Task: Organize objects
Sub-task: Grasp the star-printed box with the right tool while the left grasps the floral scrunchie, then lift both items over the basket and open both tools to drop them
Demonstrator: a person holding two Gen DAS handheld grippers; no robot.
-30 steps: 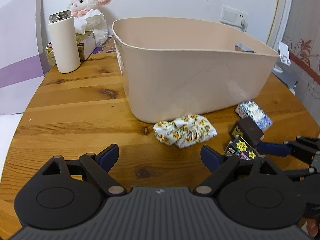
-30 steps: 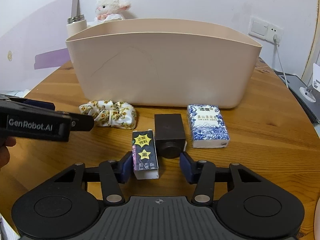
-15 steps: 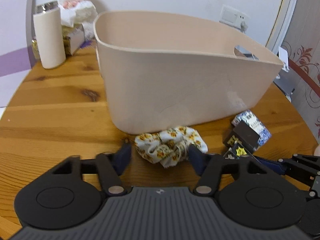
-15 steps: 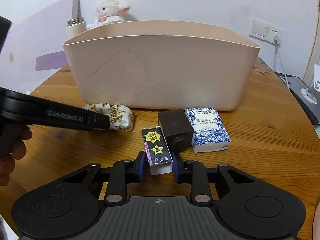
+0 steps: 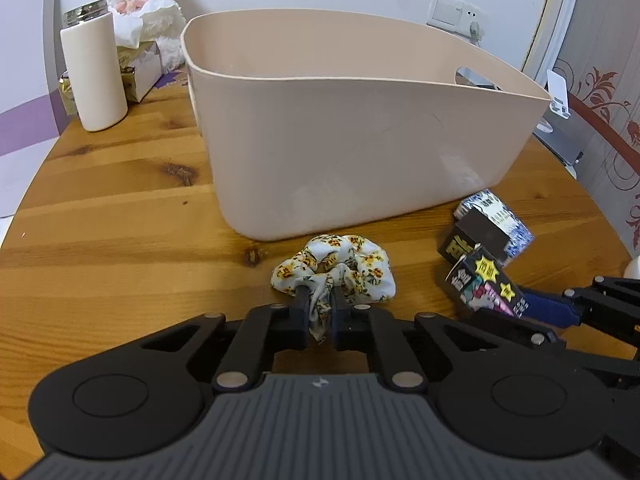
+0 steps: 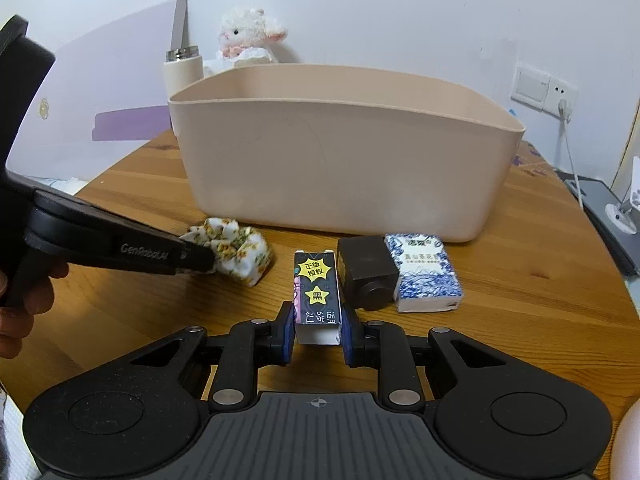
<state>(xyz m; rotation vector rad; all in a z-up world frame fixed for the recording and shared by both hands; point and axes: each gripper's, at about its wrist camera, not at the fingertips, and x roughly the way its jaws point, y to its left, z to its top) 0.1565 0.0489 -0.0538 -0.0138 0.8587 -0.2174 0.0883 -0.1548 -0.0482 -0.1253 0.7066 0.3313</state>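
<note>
My left gripper [image 5: 320, 312] has its two fingers pressed together on the white fabric scrunchie with yellow flowers [image 5: 334, 274], with a fold of the cloth pinched between the tips and the rest of it bunched just ahead of them on the round wooden table [image 5: 120, 220]. Straight ahead of these fingers, just behind the scrunchie, stands the big beige plastic storage bin [image 5: 360, 152]. My right gripper [image 6: 318, 330] is closed on the near end of the small black card box with yellow stars [image 6: 317, 290], one blue pad on each long side, and the box points away from me. Just to the right of these fingers lies a dark brown square box [image 6: 366, 276], touching the black box, and beside it a blue and white patterned packet [image 6: 424, 276]. I cannot tell whether the black box is lifted or resting on the table. Far ahead and left of the left fingers I see a cream cylindrical bottle with a metal cap [image 5: 94, 72] and a white plush lamb [image 5: 150, 4] behind it.
</note>
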